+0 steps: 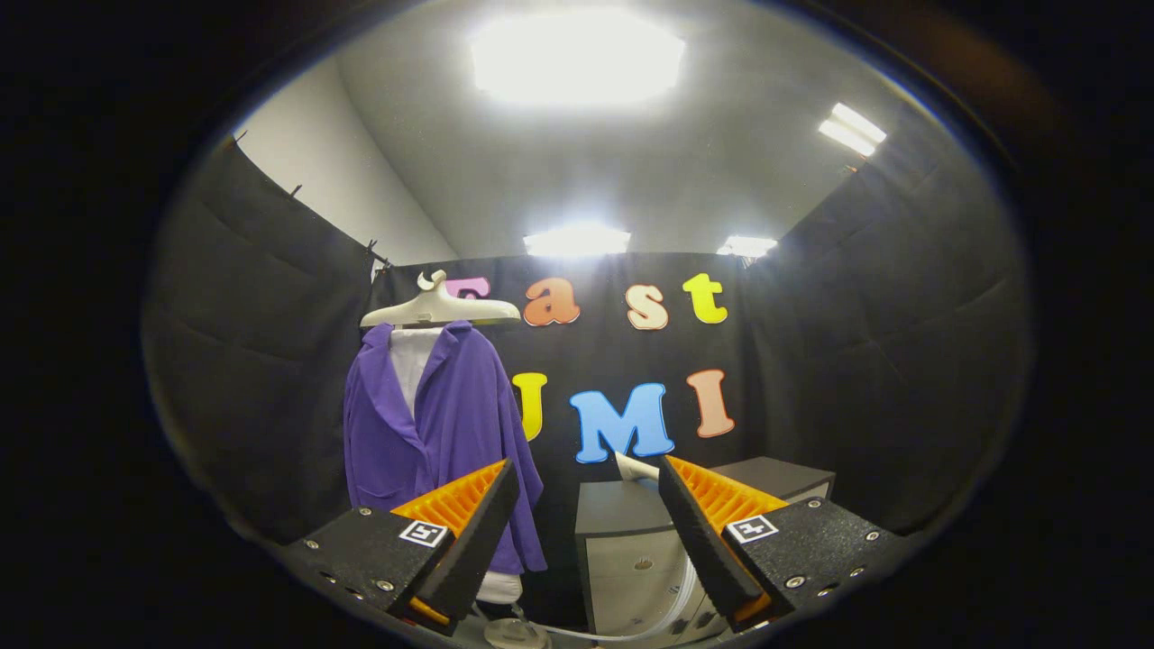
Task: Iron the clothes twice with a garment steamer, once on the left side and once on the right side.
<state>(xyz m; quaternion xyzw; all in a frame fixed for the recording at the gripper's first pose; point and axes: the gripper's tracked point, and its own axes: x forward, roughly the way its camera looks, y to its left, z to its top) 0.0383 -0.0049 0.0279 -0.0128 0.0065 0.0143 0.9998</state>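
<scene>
A purple jacket (433, 433) hangs over a white shirt on a cream hanger (440, 309), on a stand beyond my left finger. My gripper (586, 478) is open, its orange-and-black fingers (469, 514) spread wide with nothing between them. Just past the right fingertip a small white piece of the garment steamer (636, 468) shows, resting on a grey cabinet (631, 532). A white hose (687, 590) curves down in front of the cabinet. The steamer's body is hidden behind the right finger.
The grey cabinet with a drawer knob stands right of the garment, a second dark unit (775, 475) behind it. The stand's round base (516, 633) sits on the floor below the jacket. Black cloth walls close in on all sides.
</scene>
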